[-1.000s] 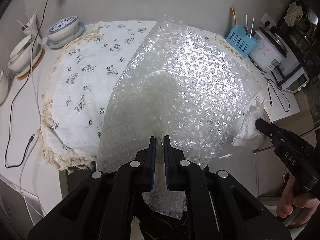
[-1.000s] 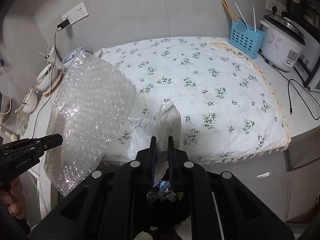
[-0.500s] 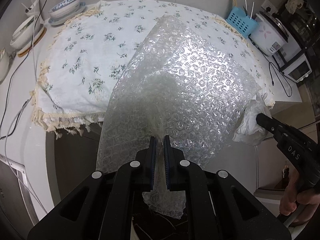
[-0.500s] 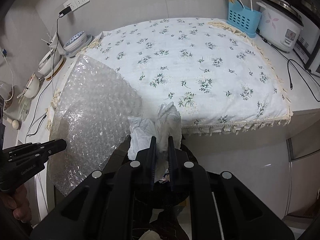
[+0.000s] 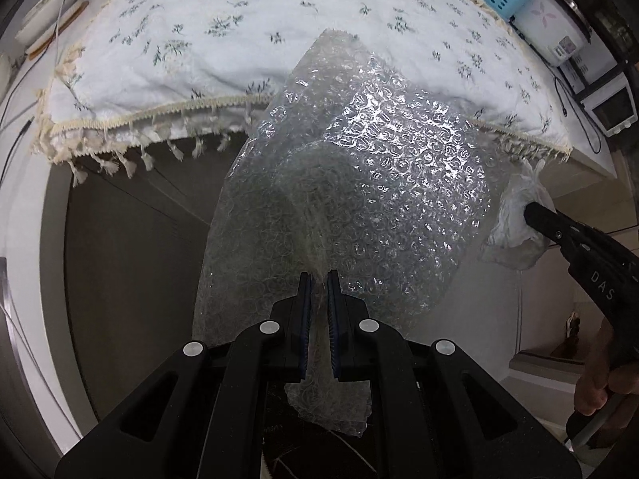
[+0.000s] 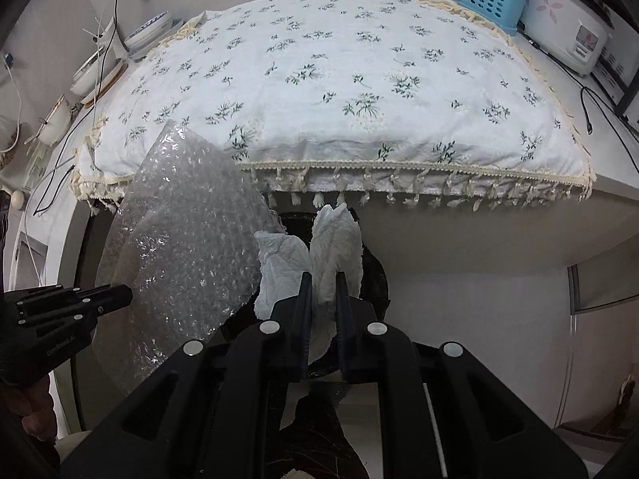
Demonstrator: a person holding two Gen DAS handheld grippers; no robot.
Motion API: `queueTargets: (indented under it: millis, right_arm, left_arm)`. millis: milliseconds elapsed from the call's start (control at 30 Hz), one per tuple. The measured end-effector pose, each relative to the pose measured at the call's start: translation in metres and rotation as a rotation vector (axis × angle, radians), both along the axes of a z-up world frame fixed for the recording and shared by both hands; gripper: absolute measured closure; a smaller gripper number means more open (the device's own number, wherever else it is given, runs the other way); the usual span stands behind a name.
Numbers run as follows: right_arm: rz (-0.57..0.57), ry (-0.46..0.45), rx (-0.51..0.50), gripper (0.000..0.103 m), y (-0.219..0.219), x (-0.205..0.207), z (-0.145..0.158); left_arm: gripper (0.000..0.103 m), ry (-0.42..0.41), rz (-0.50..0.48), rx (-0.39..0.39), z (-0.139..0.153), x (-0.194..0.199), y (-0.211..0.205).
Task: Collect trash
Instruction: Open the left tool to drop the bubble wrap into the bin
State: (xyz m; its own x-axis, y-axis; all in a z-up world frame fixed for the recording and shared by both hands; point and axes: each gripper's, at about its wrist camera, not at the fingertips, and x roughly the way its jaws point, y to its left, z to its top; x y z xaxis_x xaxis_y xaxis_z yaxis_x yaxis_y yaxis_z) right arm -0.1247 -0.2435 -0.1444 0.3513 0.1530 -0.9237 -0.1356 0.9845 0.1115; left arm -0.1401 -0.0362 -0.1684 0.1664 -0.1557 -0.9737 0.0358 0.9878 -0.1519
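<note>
A large sheet of clear bubble wrap (image 5: 379,183) hangs in front of the counter edge, pinched in my left gripper (image 5: 318,279), which is shut on it and points steeply down. In the right wrist view the same bubble wrap (image 6: 187,247) shows at the left beside my left gripper (image 6: 120,295). Crumpled white tissue (image 6: 331,255) sticks up between the jaws of my right gripper (image 6: 322,279), shut on it. From the left wrist view the tissue (image 5: 519,215) shows at the right, on my right gripper (image 5: 531,211). A dark bin opening (image 6: 375,275) lies under the tissue.
The counter carries a white floral cloth (image 6: 339,80) with a tasselled fringe. A blue basket (image 6: 491,0) and a rice cooker (image 6: 567,20) stand at the back right, bowls (image 6: 147,32) and cables at the left. Dark cabinet fronts (image 5: 131,259) run below the counter. A hand (image 5: 603,379) holds the right tool.
Both grippers have dropped down and pulled back from over the cloth to below and in front of the counter edge, carrying the bubble wrap and the tissue. Both grips stay the same.
</note>
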Motion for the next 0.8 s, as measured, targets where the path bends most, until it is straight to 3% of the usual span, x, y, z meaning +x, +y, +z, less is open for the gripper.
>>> queueTargets:
  millis: [233, 633, 800]
  right_arm:
    - [0.028, 0.022, -0.005, 0.093, -0.003, -0.006, -0.032]
    - [0.002, 0.101, 0.014, 0.093, -0.015, -0.003, -0.066]
    - [-0.004, 0.124, 0.006, 0.093, -0.017, -0.004, -0.074]
  left_arm:
    - [0.096, 0.096, 0.032, 0.018, -0.050, -0.004, 0.001]
    - [0.094, 0.144, -0.025, 0.099, -0.107, 0.007, -0.028]
    - [0.087, 0.134, -0.055, 0.112, -0.118, 0.009, -0.040]
